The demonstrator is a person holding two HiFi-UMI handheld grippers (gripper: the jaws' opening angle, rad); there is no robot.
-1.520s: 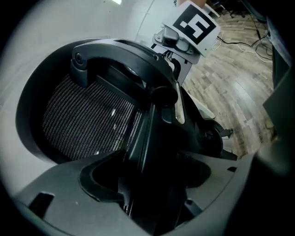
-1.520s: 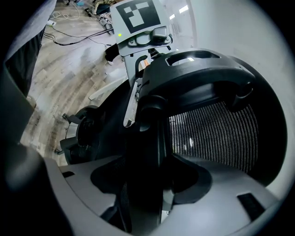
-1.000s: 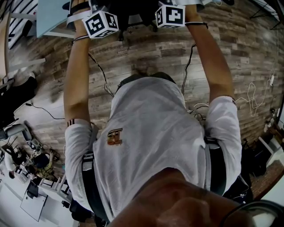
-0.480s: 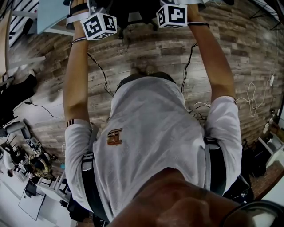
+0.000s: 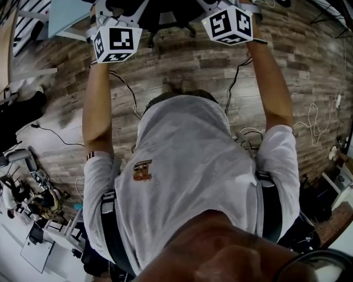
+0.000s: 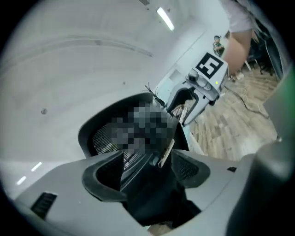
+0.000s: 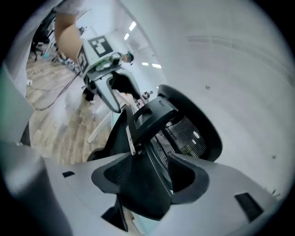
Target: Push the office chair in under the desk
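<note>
The black office chair (image 5: 165, 14) shows at the top edge of the head view, next to a light blue desk (image 5: 66, 14). Both arms reach forward to it. My left gripper (image 5: 114, 41) and right gripper (image 5: 229, 23) show mainly as marker cubes; their jaws are hidden there. In the left gripper view my left gripper (image 6: 147, 173) is shut on the chair's black back frame (image 6: 143, 198), below the mesh backrest (image 6: 103, 138). In the right gripper view my right gripper (image 7: 145, 177) is shut on the same frame (image 7: 147, 193), with the mesh (image 7: 184, 129) beyond.
Wood-plank floor (image 5: 182, 63) lies under the person. Black cables (image 5: 124, 91) trail across it, and white cables (image 5: 314, 118) lie at the right. Equipment and clutter (image 5: 33, 193) crowd the lower left. Each gripper view shows the other gripper (image 6: 198, 90) (image 7: 103, 69) close by.
Both grippers have moved forward, toward the top of the head view, and their marker cubes have tilted. The chair has gone farther toward the desk with them.
</note>
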